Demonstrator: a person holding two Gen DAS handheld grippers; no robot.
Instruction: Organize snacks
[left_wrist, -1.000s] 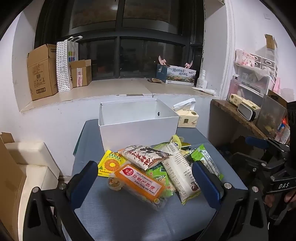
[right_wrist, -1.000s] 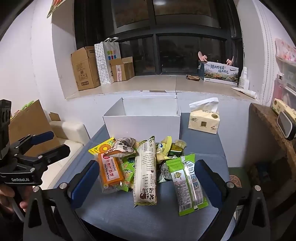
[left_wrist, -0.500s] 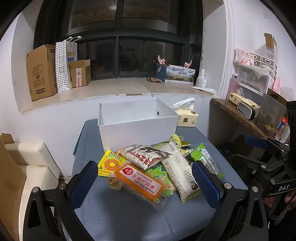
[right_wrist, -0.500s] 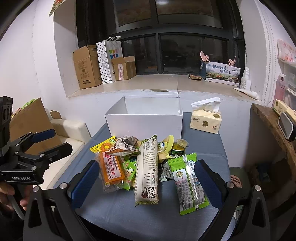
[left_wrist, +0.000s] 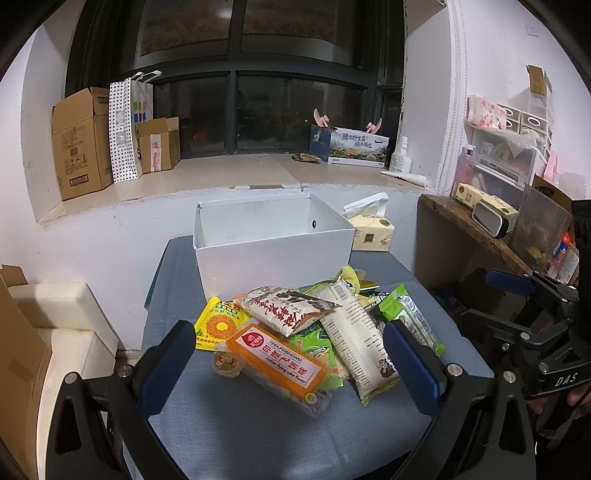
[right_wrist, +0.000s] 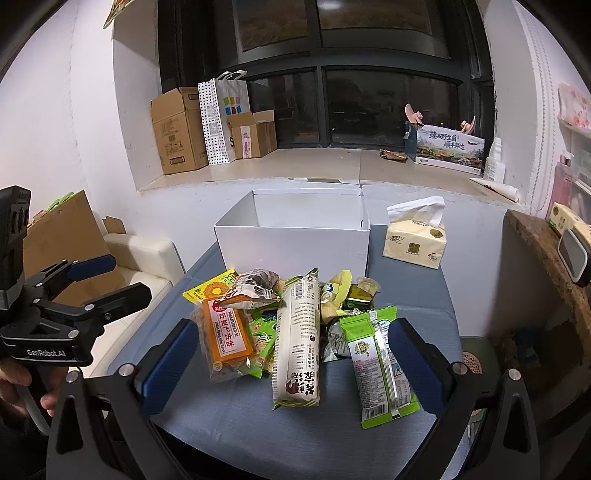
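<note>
A pile of snack packets lies on a grey-blue table (left_wrist: 258, 417): an orange flying-cake packet (left_wrist: 277, 360) (right_wrist: 224, 334), a long white packet (left_wrist: 356, 341) (right_wrist: 297, 332), a green packet (right_wrist: 378, 363) (left_wrist: 410, 323), a yellow sunflower packet (left_wrist: 218, 325) and a red-lettered white bag (left_wrist: 288, 308). An open white box (left_wrist: 273, 243) (right_wrist: 295, 236) stands behind the pile. My left gripper (left_wrist: 290, 363) is open and empty, just short of the pile. My right gripper (right_wrist: 291, 363) is open and empty too, its fingers on either side of the pile's near end.
A tissue pack (right_wrist: 415, 236) stands right of the box. Cardboard boxes (left_wrist: 81, 142) and a dotted bag (left_wrist: 129, 129) sit on the windowsill. A wooden shelf (left_wrist: 476, 229) is at the right. A white seat (left_wrist: 55, 332) is left of the table.
Both views have closed in slightly on the pile and the box. Both grippers stay open and nothing on the table has moved.
</note>
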